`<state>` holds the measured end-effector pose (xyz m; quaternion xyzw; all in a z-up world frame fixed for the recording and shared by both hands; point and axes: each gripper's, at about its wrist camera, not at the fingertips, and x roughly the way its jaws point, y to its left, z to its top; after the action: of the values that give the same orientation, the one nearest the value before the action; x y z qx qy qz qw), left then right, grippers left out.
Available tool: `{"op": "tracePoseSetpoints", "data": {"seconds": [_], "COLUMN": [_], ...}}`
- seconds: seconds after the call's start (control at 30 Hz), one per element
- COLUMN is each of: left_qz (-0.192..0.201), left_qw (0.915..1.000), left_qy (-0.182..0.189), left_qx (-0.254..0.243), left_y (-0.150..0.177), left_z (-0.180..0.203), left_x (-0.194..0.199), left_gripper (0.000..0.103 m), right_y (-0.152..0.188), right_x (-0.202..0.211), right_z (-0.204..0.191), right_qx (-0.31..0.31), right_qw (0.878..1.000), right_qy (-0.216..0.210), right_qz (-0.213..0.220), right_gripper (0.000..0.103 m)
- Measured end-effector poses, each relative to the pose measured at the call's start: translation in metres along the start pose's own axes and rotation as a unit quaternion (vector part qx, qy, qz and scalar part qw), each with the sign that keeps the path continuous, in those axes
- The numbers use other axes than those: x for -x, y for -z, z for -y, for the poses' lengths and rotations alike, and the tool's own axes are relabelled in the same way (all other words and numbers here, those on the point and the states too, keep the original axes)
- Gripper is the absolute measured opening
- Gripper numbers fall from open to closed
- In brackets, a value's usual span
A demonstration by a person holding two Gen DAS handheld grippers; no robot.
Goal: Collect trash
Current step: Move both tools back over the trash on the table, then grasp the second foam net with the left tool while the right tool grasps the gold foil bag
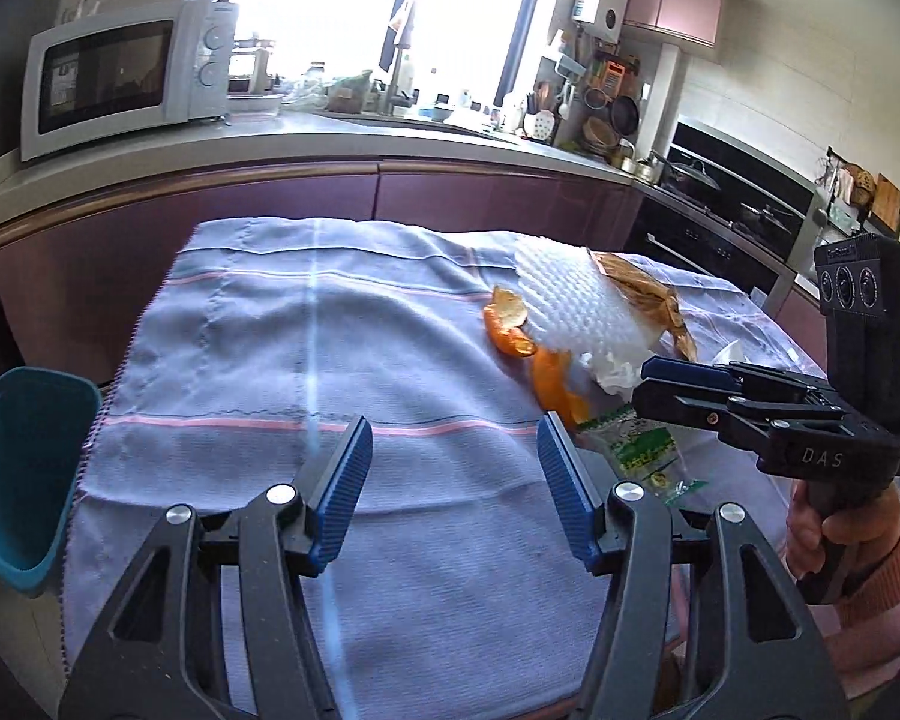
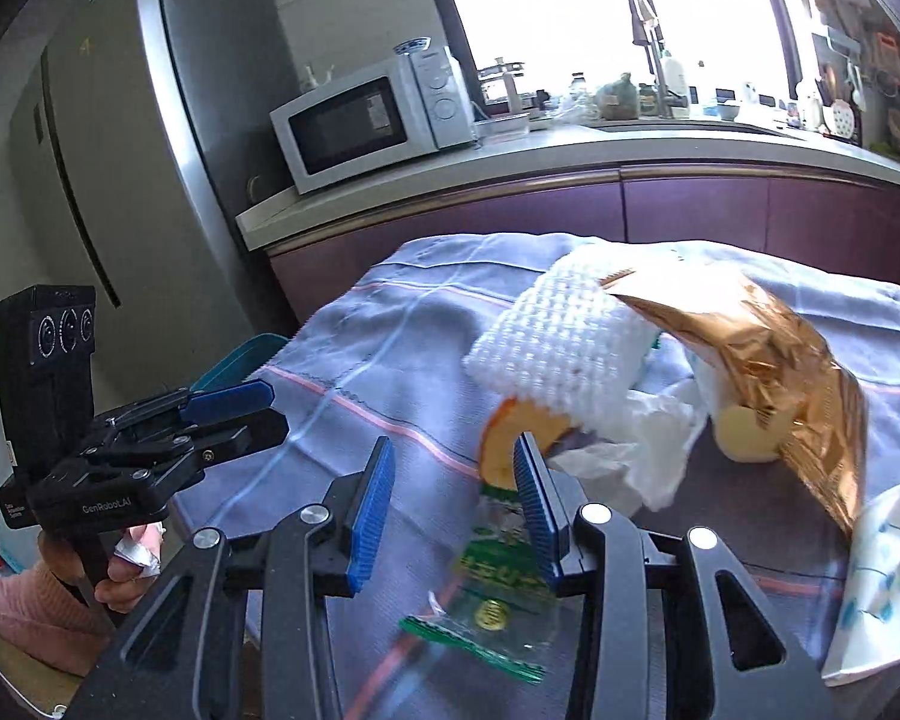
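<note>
Presently, the left gripper (image 1: pixel 453 486) hangs over bare cloth with its 2 blue pads spread and nothing between them. The right gripper (image 2: pixel 453 501) also stands with pads apart; the green wrapper (image 2: pixel 498 588) lies on the cloth under and just past its right pad, not pinched.

The green wrapper is a flat clear-and-green sachet. In the right wrist view its long axis runs from the near edge up toward the peel, tilted slightly left at the near end. In the left wrist view it lies just right of the left gripper's right pad, beneath the right gripper.

Just beyond the wrapper lies orange peel (image 1: pixel 513 324) in several curled pieces, touching the white foam net (image 2: pixel 564 336). The net is tube-shaped, its long axis running from the peel back and to the right. A crumpled white tissue (image 2: pixel 648 444) sits under its near end. The gold foil bag (image 2: pixel 768 372) rests against the net's far right side, its long axis slanting down to the right. A white printed bag (image 2: pixel 882 582) lies at the right edge.

All trash sits on the lavender striped cloth (image 1: pixel 306 360). A teal bin (image 1: pixel 24 468) stands at the cloth's left edge, well apart from the trash. Farther back are the counter (image 1: pixel 330 138) and microwave (image 1: pixel 126 78).
</note>
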<state>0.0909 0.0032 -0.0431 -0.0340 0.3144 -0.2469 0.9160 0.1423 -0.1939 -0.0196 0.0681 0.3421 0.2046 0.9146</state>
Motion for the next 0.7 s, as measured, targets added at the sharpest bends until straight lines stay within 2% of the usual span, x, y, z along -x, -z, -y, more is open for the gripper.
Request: {"op": "tracePoseSetpoints", "data": {"seconds": [0.27, 0.47, 0.7], "left_qz": [-0.023, -0.035, -0.057], "left_qw": [0.9991, 0.9981, 0.9963], "left_qy": [0.033, 0.05, 0.061], "left_qx": [-0.01, 0.004, 0.02], "left_y": [-0.021, -0.041, -0.055], "left_z": [0.029, 0.037, 0.041], "left_x": [-0.041, -0.069, -0.098], "left_gripper": [0.06, 0.062, 0.062], "right_y": [0.0, -0.011, -0.02], "right_x": [0.026, 0.033, 0.017], "right_z": [0.044, 0.064, 0.069], "right_qx": [-0.034, -0.033, -0.005], "right_qw": [0.997, 0.99, 0.986], "right_qy": [0.057, 0.12, 0.154], "right_qz": [0.04, 0.064, 0.058], "right_gripper": [0.04, 0.049, 0.06]}}
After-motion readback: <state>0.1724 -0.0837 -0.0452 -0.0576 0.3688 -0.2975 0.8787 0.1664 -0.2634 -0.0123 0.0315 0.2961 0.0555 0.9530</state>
